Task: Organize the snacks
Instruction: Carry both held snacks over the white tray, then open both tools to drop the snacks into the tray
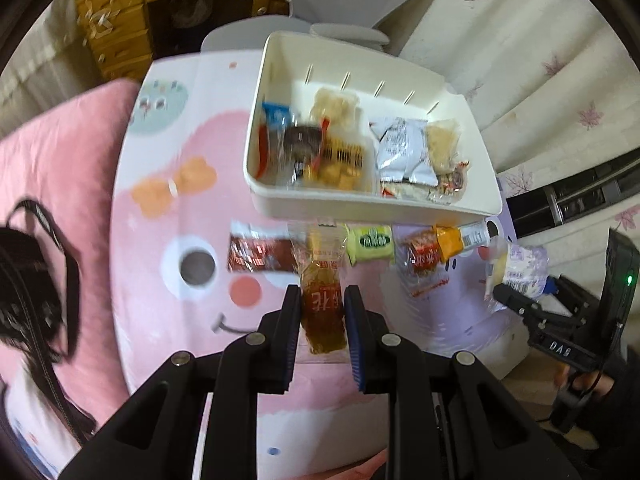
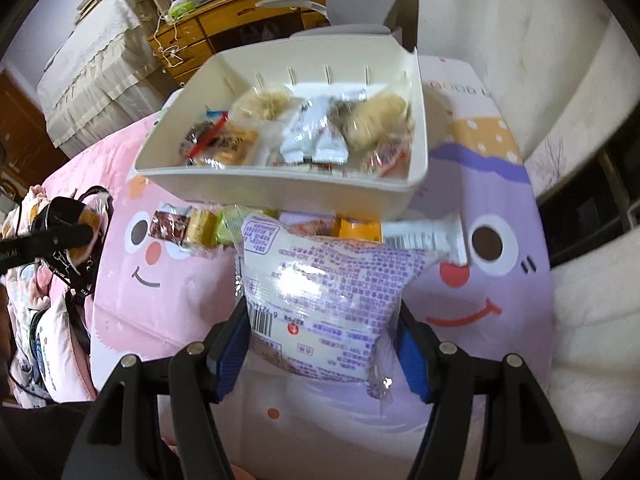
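A white divided bin [image 1: 276,196] with several snack packets inside sits on a cartoon-printed table; it also shows in the right wrist view [image 2: 280,190]. My left gripper [image 1: 322,304] is shut on an amber jelly packet [image 1: 322,312], held just in front of the bin. My right gripper [image 2: 320,320] is shut on a large purple-and-white bread bag [image 2: 320,296], also in front of the bin; that bag shows at the right of the left wrist view [image 1: 520,268]. A row of loose snacks lies along the bin's front: a dark red packet [image 1: 260,254], a green packet [image 1: 372,244], a red candy [image 1: 420,256].
The table top [image 1: 160,240] has pink and purple cartoon faces. A pink bed and a black bag [image 1: 32,300] lie at the left. A grey chair [image 1: 340,8] and wooden drawers [image 1: 116,32] stand behind the bin. A white curtain [image 2: 560,80] hangs at the right.
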`<state>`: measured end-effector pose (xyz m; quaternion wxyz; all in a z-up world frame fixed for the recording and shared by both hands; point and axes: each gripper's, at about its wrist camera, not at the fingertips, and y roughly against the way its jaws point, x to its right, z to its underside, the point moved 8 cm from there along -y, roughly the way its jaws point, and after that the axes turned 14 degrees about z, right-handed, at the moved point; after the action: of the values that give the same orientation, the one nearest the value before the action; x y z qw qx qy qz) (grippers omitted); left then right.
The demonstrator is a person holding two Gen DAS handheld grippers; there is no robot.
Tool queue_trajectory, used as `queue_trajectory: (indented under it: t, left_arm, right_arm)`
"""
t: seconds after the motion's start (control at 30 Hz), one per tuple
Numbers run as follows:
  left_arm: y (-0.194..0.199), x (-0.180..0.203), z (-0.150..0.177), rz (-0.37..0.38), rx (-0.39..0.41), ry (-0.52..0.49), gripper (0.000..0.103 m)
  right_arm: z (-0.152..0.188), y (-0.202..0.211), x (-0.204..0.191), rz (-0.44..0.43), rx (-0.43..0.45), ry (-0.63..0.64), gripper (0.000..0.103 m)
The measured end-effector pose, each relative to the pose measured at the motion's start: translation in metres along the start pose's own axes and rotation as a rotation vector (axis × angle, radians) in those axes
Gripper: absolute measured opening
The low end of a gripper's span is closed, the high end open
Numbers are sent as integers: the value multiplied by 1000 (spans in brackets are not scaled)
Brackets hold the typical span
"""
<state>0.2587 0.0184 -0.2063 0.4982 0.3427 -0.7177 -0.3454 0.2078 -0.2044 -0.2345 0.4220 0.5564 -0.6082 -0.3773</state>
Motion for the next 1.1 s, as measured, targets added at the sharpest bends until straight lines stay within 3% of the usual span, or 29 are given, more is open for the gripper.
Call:
queue_trajectory:
  t: [0.3, 0.63, 0.8, 0.83, 0.87, 0.9, 0.93, 1.1]
  left_arm:
    - [18, 14, -60, 12, 27, -112, 20]
    - [8, 26, -129, 71, 127, -103, 20]
    - [-11, 30, -140, 99, 131, -80, 21]
    - [-14, 30, -141, 99, 132, -78, 24]
    - [-16, 30, -142, 98, 135, -70, 40]
    - [-18, 30, -142, 91, 137, -60, 65]
    - [-18, 29, -142, 84, 144, -50, 73]
    - [-14, 30, -138, 108, 160, -36, 75]
  right_arm:
    - [-58, 14, 9, 26, 74, -29, 66]
    - [-110, 18, 10, 39, 139, -48, 67]
    - [-125, 6, 5, 27, 137, -85, 68]
    - [-128, 3, 5, 31, 131, -97, 70]
    - [-128, -1, 5, 44, 122, -105, 72]
    - [-127, -5, 4, 61, 103, -112, 73]
    - [-126, -10, 5, 79, 82, -119, 74]
    - [-120, -12, 9, 103, 62, -168, 74]
